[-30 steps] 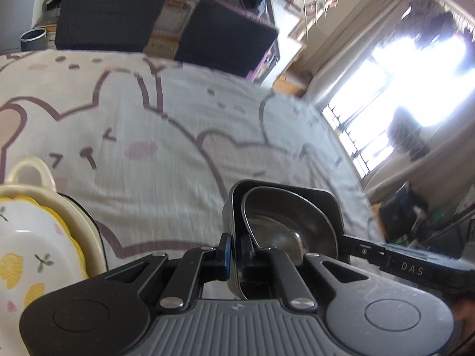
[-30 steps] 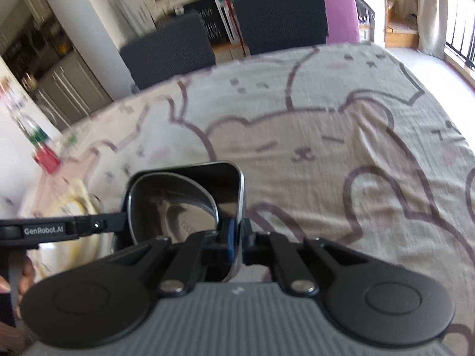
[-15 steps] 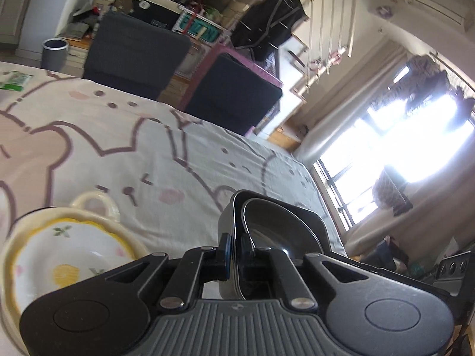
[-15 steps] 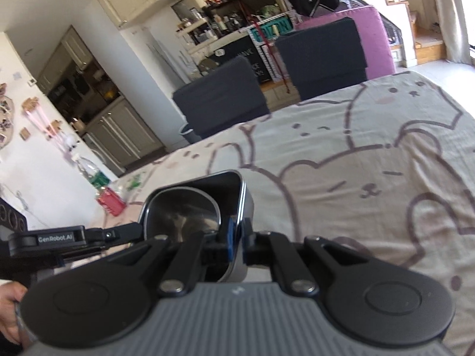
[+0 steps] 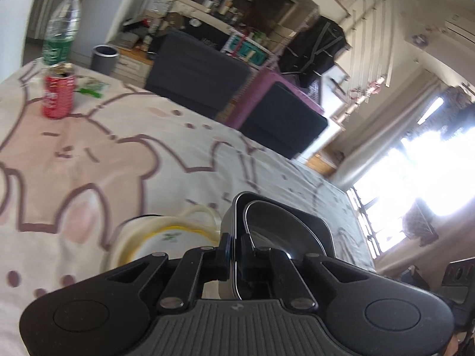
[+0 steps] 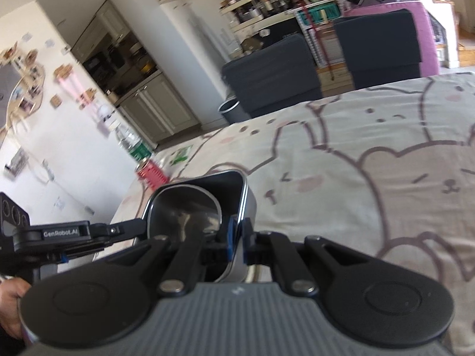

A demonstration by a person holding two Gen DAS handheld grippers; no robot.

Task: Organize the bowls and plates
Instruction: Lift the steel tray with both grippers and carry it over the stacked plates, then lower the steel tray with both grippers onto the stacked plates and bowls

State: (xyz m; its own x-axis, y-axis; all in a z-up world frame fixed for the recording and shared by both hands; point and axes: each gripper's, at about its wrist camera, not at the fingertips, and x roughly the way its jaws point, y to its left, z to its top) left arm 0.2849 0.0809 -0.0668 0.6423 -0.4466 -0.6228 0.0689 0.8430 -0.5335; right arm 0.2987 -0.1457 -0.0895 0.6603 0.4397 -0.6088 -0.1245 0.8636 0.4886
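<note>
A dark square metal container [image 5: 322, 225] hangs above the bear-print tablecloth with a round steel bowl [image 5: 276, 225] nested inside it. My left gripper [image 5: 234, 252] is shut on its left rim. My right gripper [image 6: 236, 237] is shut on the opposite rim of the same container [image 6: 251, 204], and the steel bowl [image 6: 184, 213] shows inside. In the right wrist view the left gripper [image 6: 142, 225] reaches the far rim from the left. A cream dish [image 5: 166, 234] with a yellow edge, a flower print and a loop handle lies on the cloth just below and left of the container, partly hidden.
A red can [image 5: 58, 98] and a clear water bottle [image 5: 61, 35] stand at the far left of the table; a green packet [image 5: 92, 84] lies beside them. Two dark chairs [image 5: 196, 74] stand behind the far edge. A hand [image 6: 9, 311] grips the left tool.
Both grippers carried the container leftward and slightly up. The cream dish slid from the left edge of the left wrist view to just beside the container. The can and bottle came into view.
</note>
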